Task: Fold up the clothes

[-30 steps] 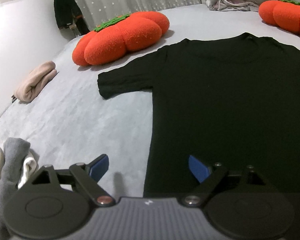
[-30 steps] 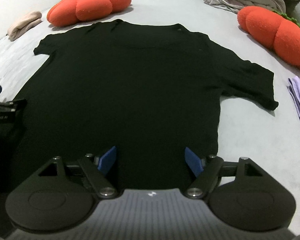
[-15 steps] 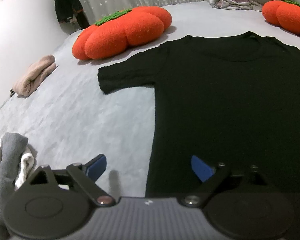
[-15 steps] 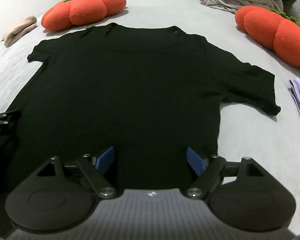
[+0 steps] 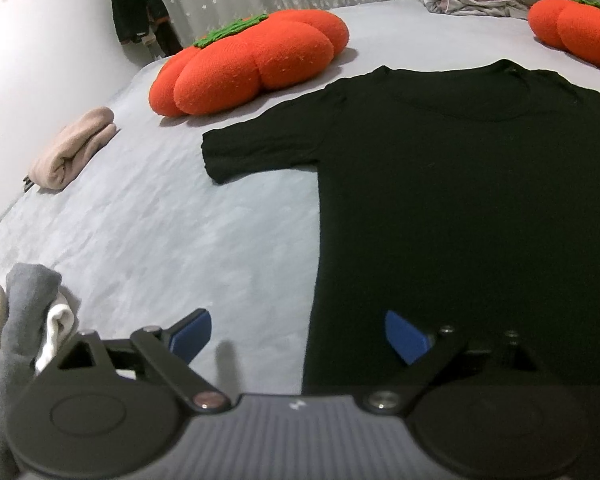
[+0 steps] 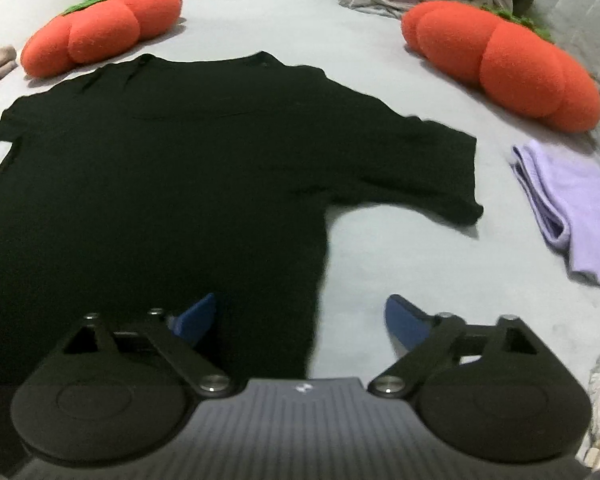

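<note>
one black tee (image 5: 460,200) lies flat on the bed (image 5: 180,240), hem nearest. left gripper (image 5: 298,334) wide, empty, straddling the left hem corner. right gripper (image 6: 300,318) opening, empty, over the right corner. fabric soft, light, limp; pinch both hem corners.

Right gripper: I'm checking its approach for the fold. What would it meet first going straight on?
Probably the black T-shirt's side edge near the hem. The right gripper's opening jaws straddle that edge, nothing between them yet; depth is unclear.
</note>
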### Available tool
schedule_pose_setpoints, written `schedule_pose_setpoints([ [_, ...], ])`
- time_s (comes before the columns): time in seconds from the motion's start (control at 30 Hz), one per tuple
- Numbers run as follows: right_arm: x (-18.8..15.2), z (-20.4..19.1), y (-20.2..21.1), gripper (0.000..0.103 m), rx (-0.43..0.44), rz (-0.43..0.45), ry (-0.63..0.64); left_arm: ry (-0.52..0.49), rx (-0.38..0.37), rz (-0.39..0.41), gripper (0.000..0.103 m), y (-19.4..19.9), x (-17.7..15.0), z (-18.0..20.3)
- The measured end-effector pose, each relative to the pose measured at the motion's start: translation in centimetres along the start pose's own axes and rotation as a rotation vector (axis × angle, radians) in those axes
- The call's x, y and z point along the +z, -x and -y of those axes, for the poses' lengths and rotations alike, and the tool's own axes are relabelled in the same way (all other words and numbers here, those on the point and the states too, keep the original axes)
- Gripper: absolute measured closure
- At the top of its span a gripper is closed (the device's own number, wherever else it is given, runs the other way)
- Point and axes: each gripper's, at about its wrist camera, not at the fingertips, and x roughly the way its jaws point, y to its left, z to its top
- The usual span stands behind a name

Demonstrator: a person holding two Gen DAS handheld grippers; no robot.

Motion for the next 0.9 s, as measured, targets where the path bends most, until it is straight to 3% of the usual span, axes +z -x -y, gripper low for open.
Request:
schedule_pose_setpoints([
  [0.1,0.1,1.0,0.2,0.01,-0.093,0.006,-0.005,0.003,-0.002,-0.005,0.008,0.0,0.0,-0.3],
  [0.27,0.1,1.7,0.9,0.015,-0.084,0.0,-0.06,0.042,-0.025,-0.011,0.012,0.6,0.4,-1.9],
  [0.43,0.3,-0.9,3.4,0.015,0.051,0.078,-0.055,0.113,-0.119,0.038,0.013,2.1,0.4,-3.6],
  [0.53,-0.3,-4.4,3.7,0.015,0.151,0.069,0.019,0.096,-0.181,0.049,0.013,2.7,-0.1,-3.1],
  [0.6,-0.9,-6.8,3.8,0.015,0.187,0.054,0.086,0.05,-0.181,0.054,0.013,2.9,-0.4,-2.2],
  [0.77,-2.2,-10.4,3.1,0.013,0.209,0.018,0.207,0.016,-0.234,-0.008,0.013,2.3,-1.5,-0.9],
  [0.9,-2.7,-10.9,3.4,0.013,0.201,0.025,0.208,0.032,-0.236,-0.035,0.012,1.9,-2.4,-1.4],
])
